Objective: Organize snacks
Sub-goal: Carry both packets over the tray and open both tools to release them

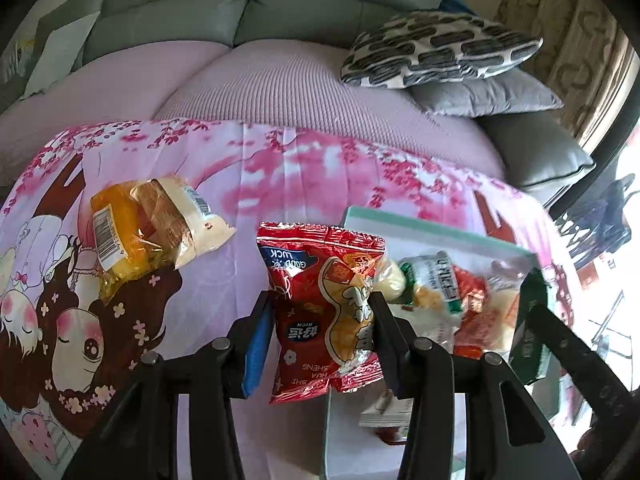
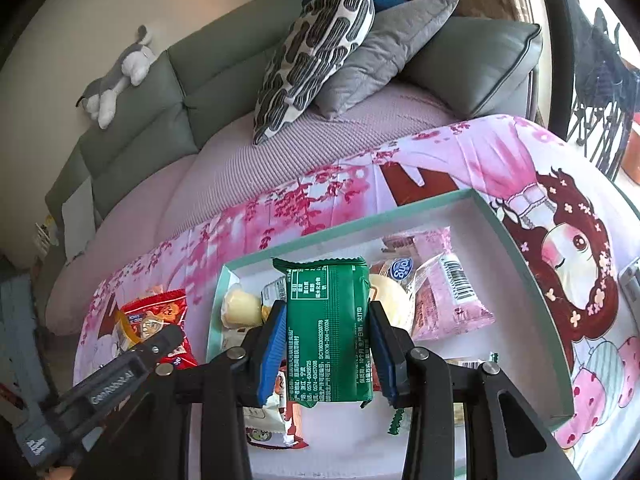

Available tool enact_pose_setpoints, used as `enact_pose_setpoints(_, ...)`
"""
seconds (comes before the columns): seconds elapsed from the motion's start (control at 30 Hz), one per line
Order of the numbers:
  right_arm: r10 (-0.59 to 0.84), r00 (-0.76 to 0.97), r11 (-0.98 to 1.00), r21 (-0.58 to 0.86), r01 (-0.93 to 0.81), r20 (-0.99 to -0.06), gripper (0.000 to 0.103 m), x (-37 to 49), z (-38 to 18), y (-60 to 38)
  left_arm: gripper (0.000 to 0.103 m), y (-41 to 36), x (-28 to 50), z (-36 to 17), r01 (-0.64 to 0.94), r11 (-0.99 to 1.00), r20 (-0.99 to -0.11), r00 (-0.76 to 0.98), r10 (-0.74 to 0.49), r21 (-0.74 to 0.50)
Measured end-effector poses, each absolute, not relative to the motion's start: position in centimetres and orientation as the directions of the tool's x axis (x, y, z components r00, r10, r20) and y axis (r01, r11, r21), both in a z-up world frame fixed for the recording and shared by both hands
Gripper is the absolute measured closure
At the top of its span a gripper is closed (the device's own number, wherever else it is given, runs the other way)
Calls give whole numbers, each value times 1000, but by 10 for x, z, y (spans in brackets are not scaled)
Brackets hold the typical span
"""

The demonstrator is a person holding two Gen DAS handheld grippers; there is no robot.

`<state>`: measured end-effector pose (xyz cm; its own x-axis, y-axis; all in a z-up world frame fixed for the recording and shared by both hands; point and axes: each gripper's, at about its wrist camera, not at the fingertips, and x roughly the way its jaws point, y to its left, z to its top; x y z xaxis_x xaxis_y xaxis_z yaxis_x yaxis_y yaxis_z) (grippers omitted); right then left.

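Note:
My left gripper [image 1: 320,312] is shut on a red peanut snack packet [image 1: 320,292], held just left of the shallow mint-rimmed white box [image 1: 420,226]. In the right wrist view my right gripper [image 2: 328,328] is shut on a green snack packet [image 2: 326,328], hanging over the box [image 2: 520,248]. Inside the box lie several snacks, among them a pink wrapped one [image 2: 444,300] and a pale round bun [image 2: 240,306]. The red packet [image 2: 154,320] and the left gripper's arm show at the lower left of that view. The green packet [image 1: 528,336] appears at the right of the left wrist view.
Two loose snacks, an orange packet [image 1: 116,232] and a cream wrapped cake [image 1: 188,216], lie on the pink cartoon-print cloth [image 1: 300,176] at the left. Behind stands a green sofa [image 2: 160,112] with patterned and grey cushions [image 2: 320,44] and a plush toy [image 2: 116,76].

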<state>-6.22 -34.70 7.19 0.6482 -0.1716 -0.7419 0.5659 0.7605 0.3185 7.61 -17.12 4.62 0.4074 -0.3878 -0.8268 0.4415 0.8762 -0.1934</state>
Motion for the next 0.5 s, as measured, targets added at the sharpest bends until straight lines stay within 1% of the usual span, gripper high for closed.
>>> enact_pose_setpoints(0.3,-150,637,763,321,561,-756,60,-57,64,-346,54,-194,61,41,520,836,-834,372,-409,-178)
enact_pose_setpoints(0.5,-146,634,765,320,559,-759,60,-55,62,-346,54,-204,56,38,545,818,-835,354,-422,-183)
